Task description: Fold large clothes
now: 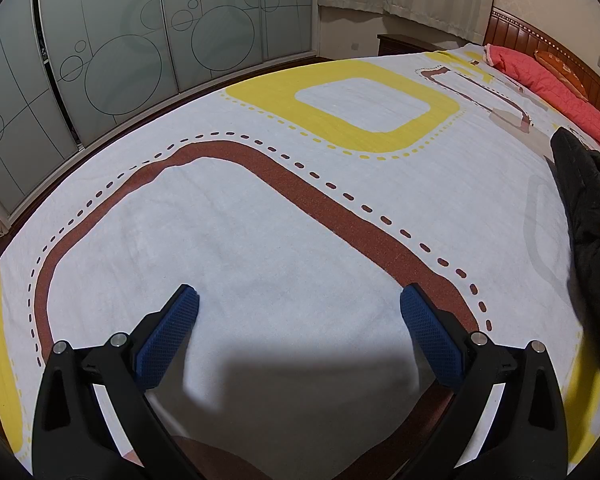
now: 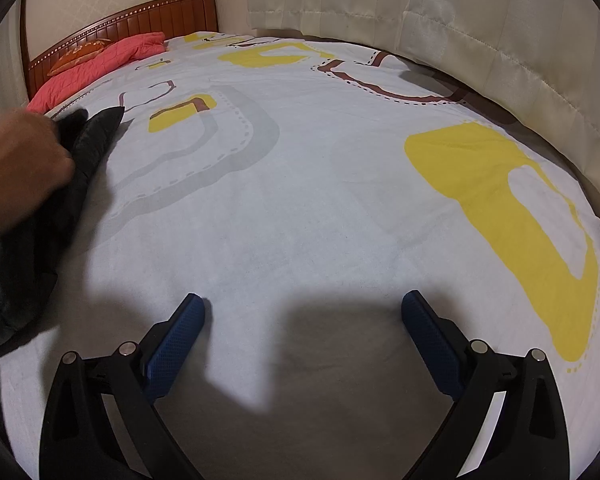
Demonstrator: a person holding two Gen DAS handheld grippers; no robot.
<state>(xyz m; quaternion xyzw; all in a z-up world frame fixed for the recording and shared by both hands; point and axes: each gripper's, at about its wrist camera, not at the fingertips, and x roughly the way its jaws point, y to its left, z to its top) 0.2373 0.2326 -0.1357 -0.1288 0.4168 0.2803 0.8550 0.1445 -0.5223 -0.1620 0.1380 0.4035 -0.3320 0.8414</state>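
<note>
Jacket (image 2: pixel 80 152), black and puffy, lies bunched on the bed (image 2: pixel 300 200) between the two views, with a bare hand (image 2: pixel 20 160) on it. It looks soft, light and probably slippery, likely to slump when lifted, so hem corners or shoulder seams seem the best holds. Left tool (image 1: pixel 299 300) and right tool (image 2: pixel 303 308) both hover spread wide and empty over the sheet, well apart from it
</note>
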